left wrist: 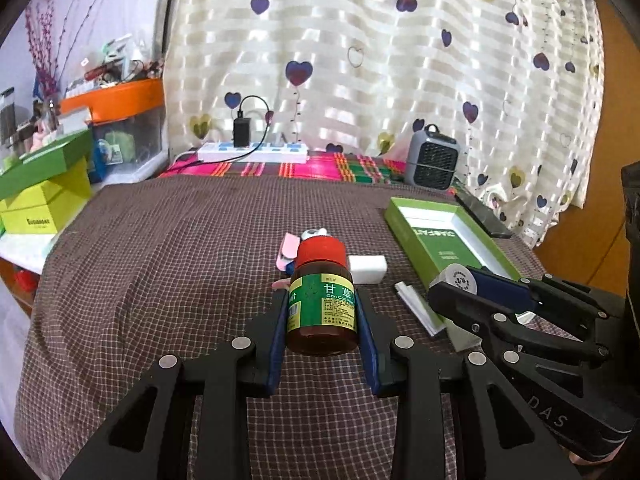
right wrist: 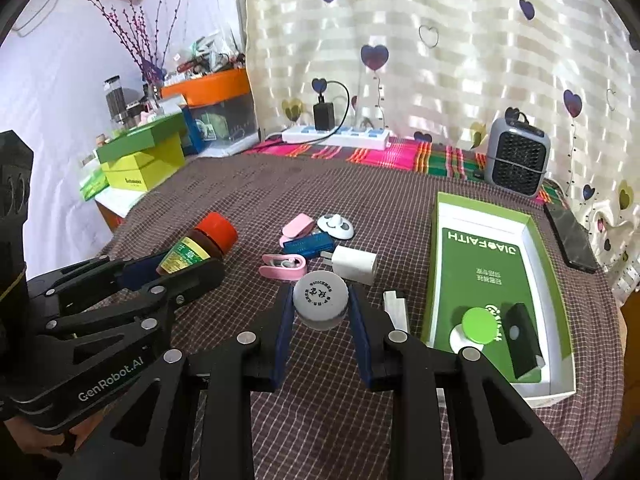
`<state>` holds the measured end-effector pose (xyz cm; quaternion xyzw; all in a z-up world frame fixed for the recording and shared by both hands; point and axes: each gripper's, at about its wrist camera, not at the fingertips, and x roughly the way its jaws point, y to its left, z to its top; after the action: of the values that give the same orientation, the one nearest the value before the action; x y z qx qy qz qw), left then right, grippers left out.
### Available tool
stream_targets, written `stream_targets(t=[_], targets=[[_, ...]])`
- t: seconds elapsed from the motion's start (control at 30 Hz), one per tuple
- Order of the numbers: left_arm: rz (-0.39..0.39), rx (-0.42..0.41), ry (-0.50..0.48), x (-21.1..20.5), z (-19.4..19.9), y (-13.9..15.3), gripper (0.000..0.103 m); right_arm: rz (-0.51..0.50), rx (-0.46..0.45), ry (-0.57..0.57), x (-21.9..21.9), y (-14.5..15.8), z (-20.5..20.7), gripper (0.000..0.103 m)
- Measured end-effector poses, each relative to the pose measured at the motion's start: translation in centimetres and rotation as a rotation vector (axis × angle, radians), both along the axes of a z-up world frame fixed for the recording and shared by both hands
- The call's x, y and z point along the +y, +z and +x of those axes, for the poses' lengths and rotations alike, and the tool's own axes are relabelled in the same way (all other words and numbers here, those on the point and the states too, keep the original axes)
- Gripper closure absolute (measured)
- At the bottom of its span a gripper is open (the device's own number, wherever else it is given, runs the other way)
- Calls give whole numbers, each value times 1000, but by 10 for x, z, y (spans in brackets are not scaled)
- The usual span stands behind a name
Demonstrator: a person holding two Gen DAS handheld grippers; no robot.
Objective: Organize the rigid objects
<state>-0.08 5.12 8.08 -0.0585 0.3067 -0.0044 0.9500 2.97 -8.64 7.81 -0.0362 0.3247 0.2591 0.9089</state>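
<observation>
Over at about nine o'clock from the middle of the checked cloth [right wrist: 280,200], the left gripper [left wrist: 322,312] pinches a brown medicine bottle [left wrist: 322,308] with a red cap, blue pads flat against its green label. The bottle hangs clear of the cloth with its cap pointing away from the hand, presumably so it can be carried to the box without knocking its neighbours.

In the middle lie the leftovers: two pink clips [right wrist: 298,226], a blue stick-shaped thing [right wrist: 308,246], a white panda-faced knob [right wrist: 336,226] and a white charger plug [right wrist: 356,264], bunched close together and, I judge, still to be sorted. A small strip of folded white paper [right wrist: 396,308] lies just beside the box.

Towards three o'clock the right gripper [right wrist: 320,310] clamps a small white bottle [right wrist: 320,306] by its sides, grey cap facing the camera; the cap's print is too small to read. Beyond it sits the open green box [right wrist: 440,240], where a green-capped white jar [right wrist: 476,330] and a black block [right wrist: 520,336] already rest, which suggests that is where both bottles belong.

The box's near corner is cut off behind the right gripper's arm, and the white bottle's body is hidden behind its cap. A dark phone [right wrist: 570,240] lies past the box at the cloth's edge.
</observation>
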Motion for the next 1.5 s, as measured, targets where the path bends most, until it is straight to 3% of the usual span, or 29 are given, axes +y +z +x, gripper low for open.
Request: stream_targets(t=[0.7, 1.5], targets=[[39, -72, -109, -50, -31, 27, 72, -54, -167, -106, -34, 35, -53, 74], [73, -52, -231, -118, -18, 23, 72, -42, -192, -241, -95, 33, -60, 74]])
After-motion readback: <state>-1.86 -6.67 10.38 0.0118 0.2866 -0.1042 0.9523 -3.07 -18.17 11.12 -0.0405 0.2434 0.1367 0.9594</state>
